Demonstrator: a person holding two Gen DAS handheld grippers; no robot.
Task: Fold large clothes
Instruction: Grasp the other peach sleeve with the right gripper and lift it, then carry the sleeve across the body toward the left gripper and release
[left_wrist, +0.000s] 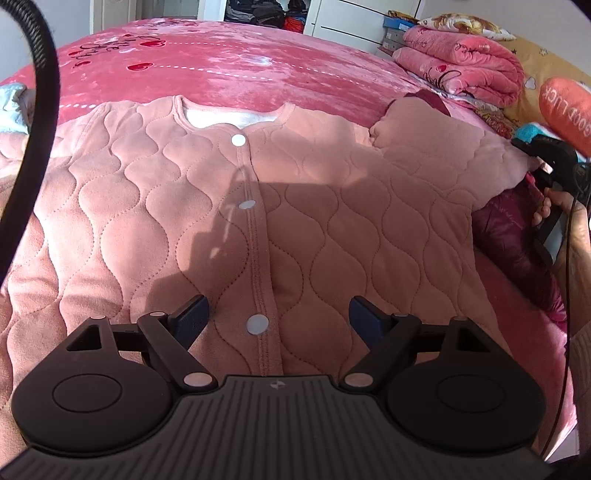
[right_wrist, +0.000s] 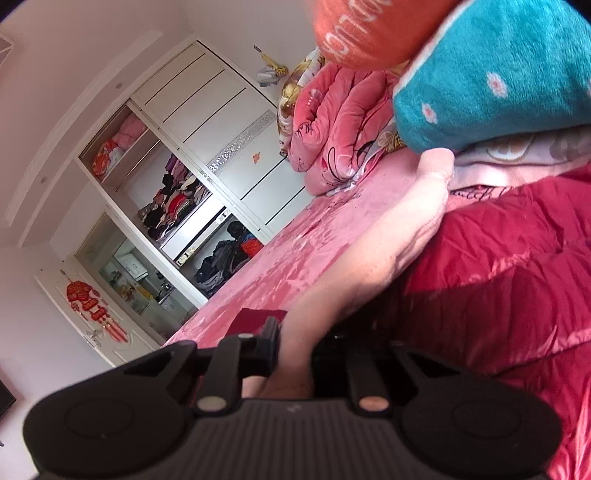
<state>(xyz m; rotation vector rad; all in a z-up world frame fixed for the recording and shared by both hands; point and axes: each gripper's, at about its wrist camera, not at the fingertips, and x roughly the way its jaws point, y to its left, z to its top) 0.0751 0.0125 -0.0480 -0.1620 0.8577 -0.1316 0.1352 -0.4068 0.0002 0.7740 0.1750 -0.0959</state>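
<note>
Pink quilted jacket (left_wrist: 229, 206) flat on bed, right gripper (right_wrist: 295, 354) clamped on its sleeve, left gripper (left_wrist: 279, 317) spread wide above it

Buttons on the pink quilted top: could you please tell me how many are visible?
3 buttons down the placket: near the collar, mid-chest, lowest. Others may be hidden below.

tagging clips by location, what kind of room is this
Most likely a home bedroom: a bed with a pink heart-print blanket, folded quilts stacked at its head, and an open white wardrobe full of clothes.
</note>
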